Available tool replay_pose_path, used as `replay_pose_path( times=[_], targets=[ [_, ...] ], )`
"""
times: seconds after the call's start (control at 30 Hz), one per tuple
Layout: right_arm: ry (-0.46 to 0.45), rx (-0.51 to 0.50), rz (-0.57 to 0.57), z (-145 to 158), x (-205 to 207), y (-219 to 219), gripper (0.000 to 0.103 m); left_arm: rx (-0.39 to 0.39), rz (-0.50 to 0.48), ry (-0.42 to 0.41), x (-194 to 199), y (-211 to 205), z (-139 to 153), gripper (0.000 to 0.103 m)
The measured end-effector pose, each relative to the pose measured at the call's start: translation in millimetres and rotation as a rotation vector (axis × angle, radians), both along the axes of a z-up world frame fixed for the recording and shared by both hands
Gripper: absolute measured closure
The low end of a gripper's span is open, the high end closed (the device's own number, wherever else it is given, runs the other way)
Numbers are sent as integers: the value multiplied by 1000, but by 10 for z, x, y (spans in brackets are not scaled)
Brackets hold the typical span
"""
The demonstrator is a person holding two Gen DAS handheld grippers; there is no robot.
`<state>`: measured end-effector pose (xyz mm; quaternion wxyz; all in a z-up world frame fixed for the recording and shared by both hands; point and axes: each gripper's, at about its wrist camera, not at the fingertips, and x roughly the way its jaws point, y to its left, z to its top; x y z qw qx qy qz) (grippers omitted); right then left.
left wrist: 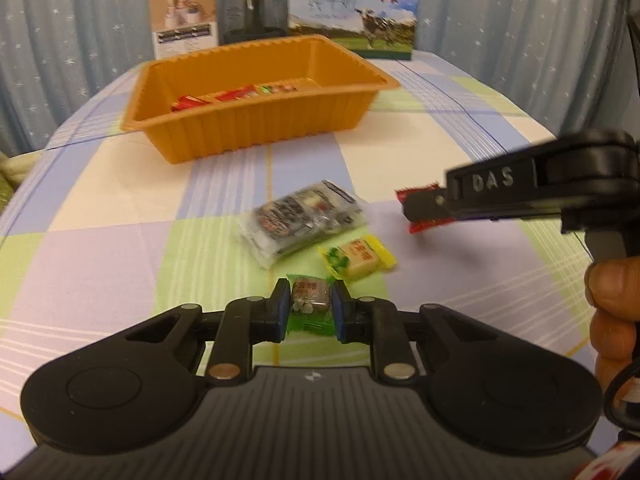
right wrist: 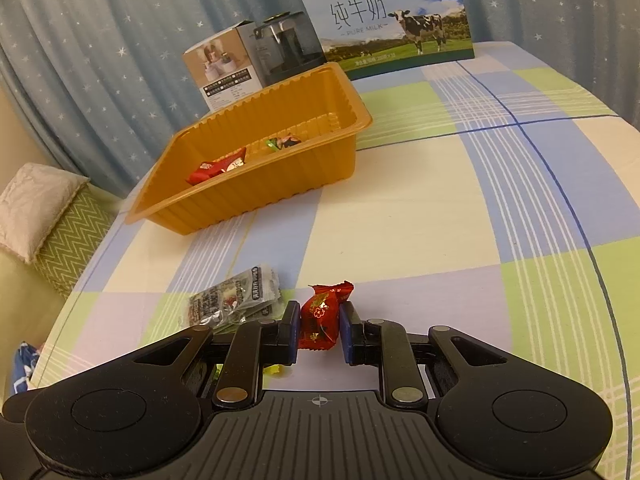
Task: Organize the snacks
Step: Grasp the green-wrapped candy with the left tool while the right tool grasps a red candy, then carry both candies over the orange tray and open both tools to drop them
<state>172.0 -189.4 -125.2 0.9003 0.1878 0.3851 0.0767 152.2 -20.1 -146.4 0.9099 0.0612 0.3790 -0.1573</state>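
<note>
Snacks sit in both of my jaws right now. My left gripper (left wrist: 310, 312) points down at a slant toward the checked cloth of the surface (left wrist: 400, 160), and its blue pads are pressed against the two sides of a green-wrapped candy (left wrist: 309, 306) — the wrapper's ends stick out ahead of and behind the jaws. My right gripper (right wrist: 319, 330) slants down much the same way, jaws closed tight on a red-wrapped candy (right wrist: 320, 318) that stands upright between the pads. In the left wrist view I see that gripper from the side, coming in from the right edge with a hand (left wrist: 612, 308) on its grip, the red wrapper poking out above and below the jaws.

Just beyond the green candy lies a yellow-wrapped candy (left wrist: 360, 260), loose on the cloth, and beside it a clear packet with dark print (left wrist: 300, 220).

Farther back stands the orange tray (left wrist: 256, 128), with a few red and green wrapped pieces (right wrist: 218, 168) inside. Behind it, against the starred curtain (left wrist: 80, 20), are a small white box (left wrist: 184, 16), a dark appliance (left wrist: 254, 10) and a milk carton case with a cow (right wrist: 396, 20).
</note>
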Motion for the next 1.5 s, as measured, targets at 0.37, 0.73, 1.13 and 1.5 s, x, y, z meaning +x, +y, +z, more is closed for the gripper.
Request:
replay_pose_path(
  times=[0.37,0.73,1.13,1.5],
  targets=[
    [-17,-9,21,43,-25,37,82,-22,70,-40,12,155,150,84],
    [-31,-23,40,76,-22,83,82,-44,90,-40,21,180,193,84],
    [-125,-98,84,371,-1,95,82,-84,95,-90,123,203,453,84],
    [-173,-109,102,588,141,51,82,-130,116,-170,331,161,802,84]
  ],
)
